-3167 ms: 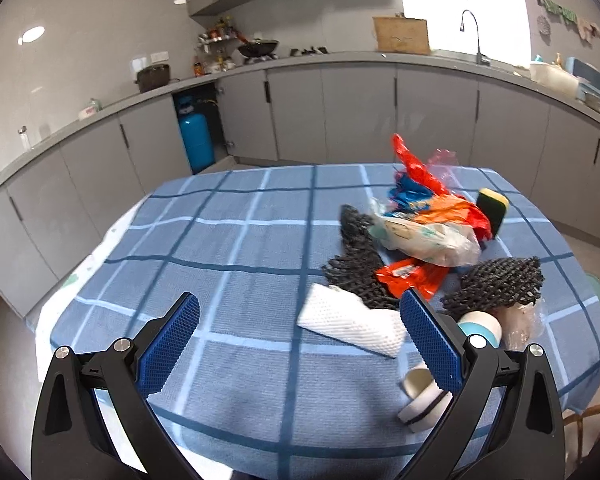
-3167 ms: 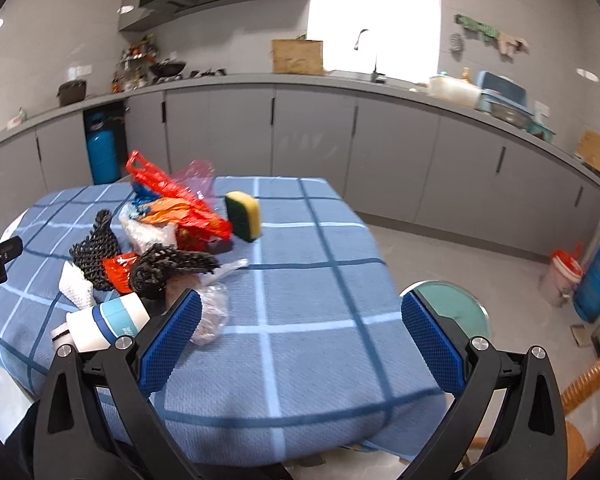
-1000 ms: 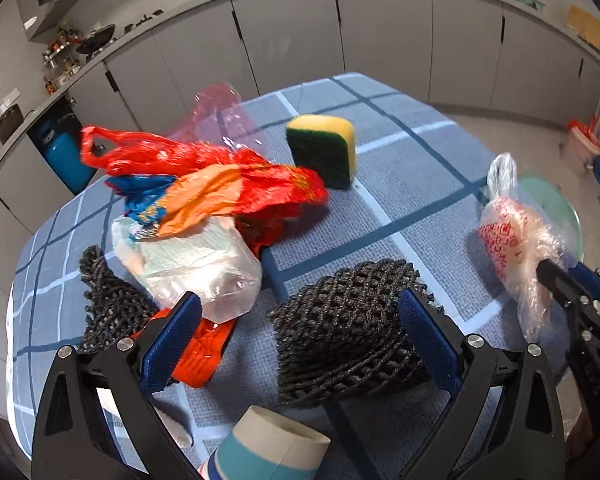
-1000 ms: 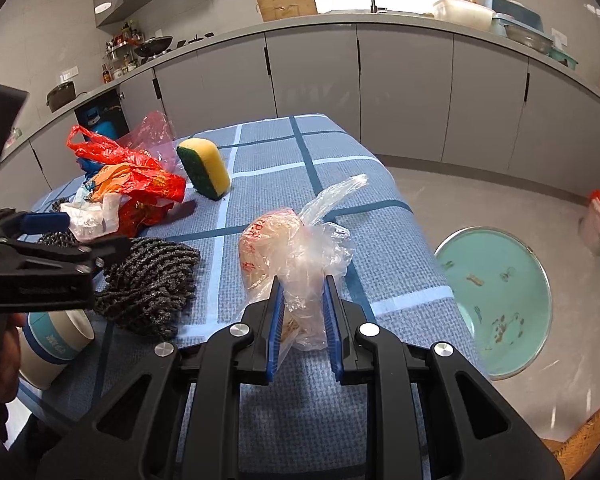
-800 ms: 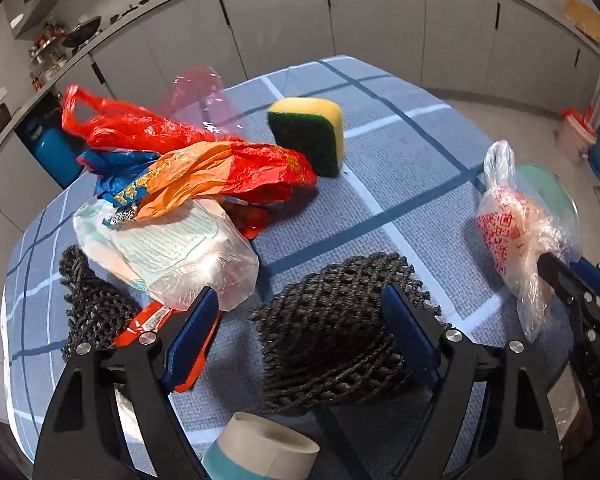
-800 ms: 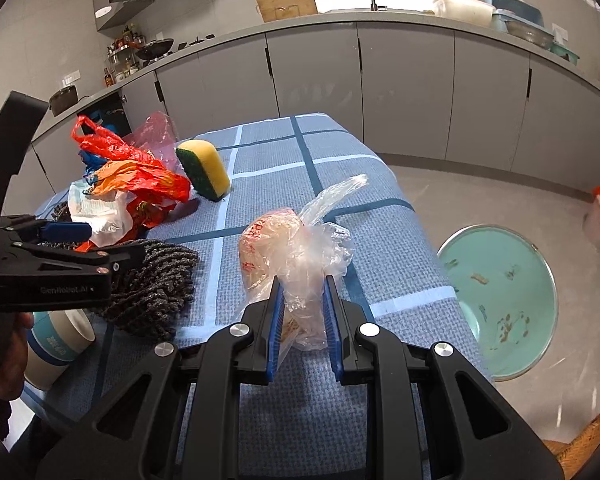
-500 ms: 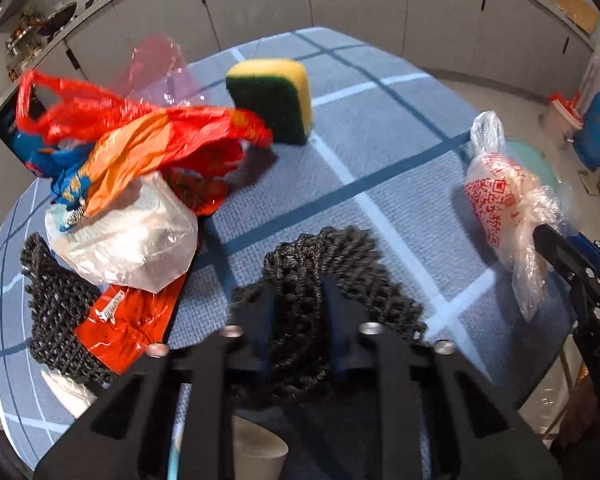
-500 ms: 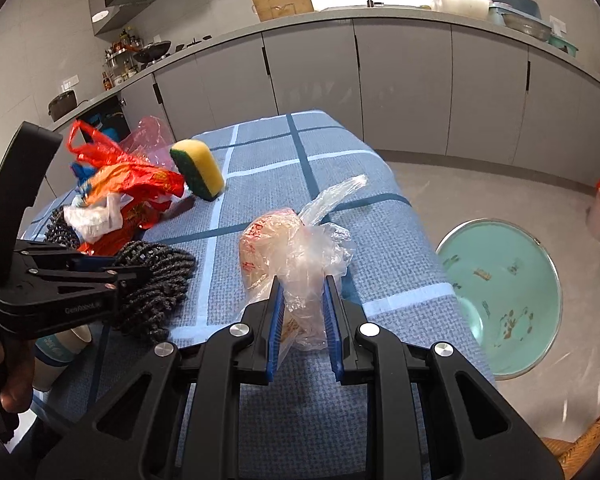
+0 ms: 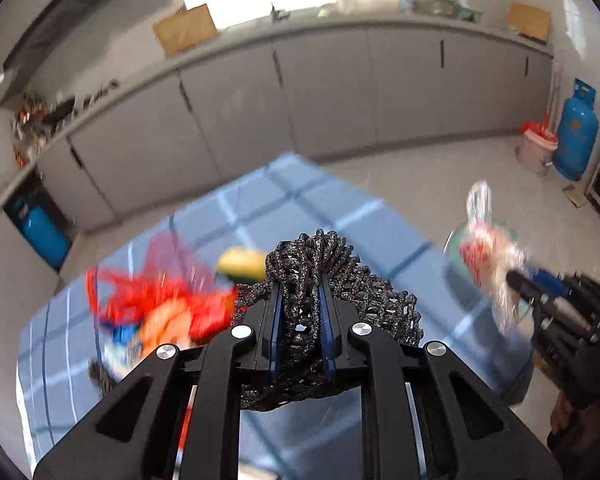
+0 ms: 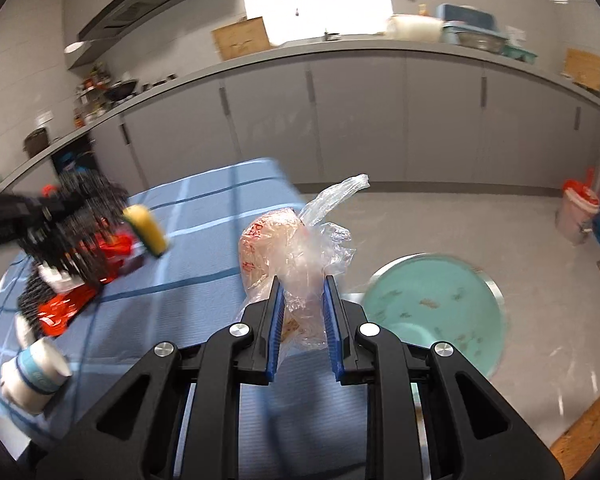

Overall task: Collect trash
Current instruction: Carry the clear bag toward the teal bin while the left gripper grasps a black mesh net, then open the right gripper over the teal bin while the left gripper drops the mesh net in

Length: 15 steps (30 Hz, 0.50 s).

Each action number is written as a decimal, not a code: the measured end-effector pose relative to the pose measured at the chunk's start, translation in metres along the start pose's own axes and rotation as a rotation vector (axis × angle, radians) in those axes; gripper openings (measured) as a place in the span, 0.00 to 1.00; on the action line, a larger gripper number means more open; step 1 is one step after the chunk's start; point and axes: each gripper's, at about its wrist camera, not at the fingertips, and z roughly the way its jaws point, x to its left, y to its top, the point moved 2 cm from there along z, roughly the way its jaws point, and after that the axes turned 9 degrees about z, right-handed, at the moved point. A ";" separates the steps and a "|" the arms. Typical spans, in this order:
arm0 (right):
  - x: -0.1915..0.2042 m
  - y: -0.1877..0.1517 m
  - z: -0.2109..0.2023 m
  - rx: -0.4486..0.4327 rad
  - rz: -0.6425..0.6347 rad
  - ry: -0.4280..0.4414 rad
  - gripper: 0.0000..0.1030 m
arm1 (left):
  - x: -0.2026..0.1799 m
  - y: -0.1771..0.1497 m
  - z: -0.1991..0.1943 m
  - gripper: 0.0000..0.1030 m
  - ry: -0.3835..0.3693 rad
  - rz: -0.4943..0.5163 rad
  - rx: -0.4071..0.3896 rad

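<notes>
Left wrist: left claw (image 9: 300, 300) grips black mesh (image 9: 324, 264); right claw (image 10: 302, 300) grips plastic bag (image 10: 296, 248).

A black foam net sleeve (image 9: 332, 292) is bunched and pinched between the left gripper (image 9: 300, 312) fingers, raised above the blue checked tablecloth (image 10: 204, 264). A crumpled clear plastic bag (image 10: 300, 252) with red print, its twisted end pointing up, is clamped in the right gripper (image 10: 302, 320) past the table's right edge. Red and orange wrappers (image 9: 164, 308), a yellow sponge (image 10: 146, 230) and a paper cup (image 10: 34, 376) lie toward the table's left side. A teal bin (image 10: 436, 312) stands open on the floor.
</notes>
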 end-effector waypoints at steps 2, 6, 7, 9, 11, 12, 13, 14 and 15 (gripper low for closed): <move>-0.019 0.004 0.003 0.005 0.023 -0.031 0.21 | -0.017 0.024 0.001 0.17 -0.014 0.012 -0.043; -0.057 0.010 0.011 0.010 0.079 -0.081 0.21 | -0.055 0.056 0.013 0.17 -0.058 0.060 -0.082; -0.067 0.012 0.012 0.005 0.086 -0.101 0.21 | -0.066 0.063 0.018 0.17 -0.070 0.071 -0.076; -0.085 0.014 0.015 -0.001 0.102 -0.131 0.21 | -0.084 0.073 0.024 0.17 -0.083 0.092 -0.092; -0.098 0.014 0.020 0.003 0.112 -0.148 0.21 | -0.102 0.081 0.032 0.17 -0.103 0.101 -0.101; -0.104 0.013 0.022 0.006 0.112 -0.157 0.21 | -0.107 0.083 0.037 0.17 -0.109 0.102 -0.103; -0.111 0.012 0.025 0.011 0.115 -0.169 0.21 | -0.115 0.087 0.043 0.17 -0.124 0.096 -0.102; -0.116 0.012 0.028 0.015 0.120 -0.175 0.21 | -0.118 0.087 0.048 0.17 -0.129 0.094 -0.097; -0.119 0.011 0.030 0.017 0.122 -0.181 0.21 | -0.124 0.088 0.054 0.17 -0.134 0.097 -0.089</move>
